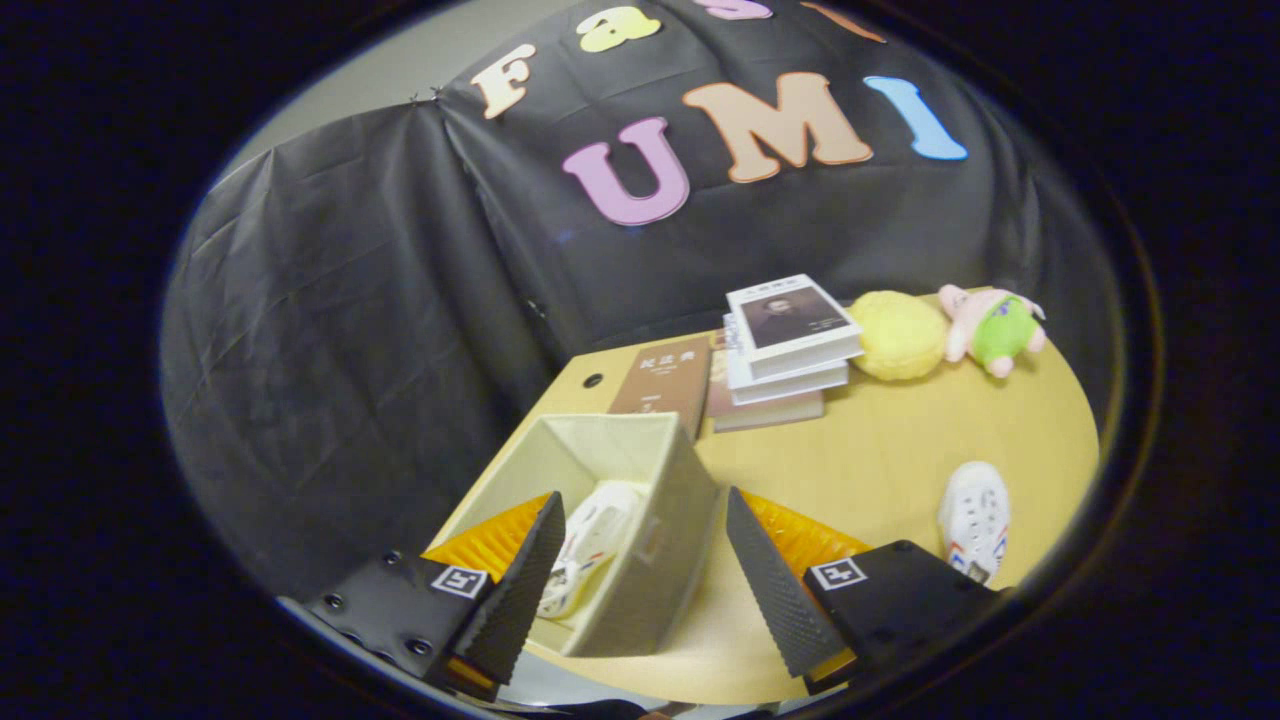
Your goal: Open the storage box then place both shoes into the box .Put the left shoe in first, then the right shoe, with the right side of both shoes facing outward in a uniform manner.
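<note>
Two shoes (975, 520) (590, 545); one box (640, 520); four books (780, 350)

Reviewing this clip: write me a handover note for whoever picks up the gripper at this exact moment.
Gripper: fingers open, holding nothing, above the storage box.
Box: open, on the table just ahead of the fingers.
Done: one white shoe lies inside the box.
Left: the second white shoe sits on the table beyond the right finger; pick it up and put it in beside the first, facing the same way.
</note>
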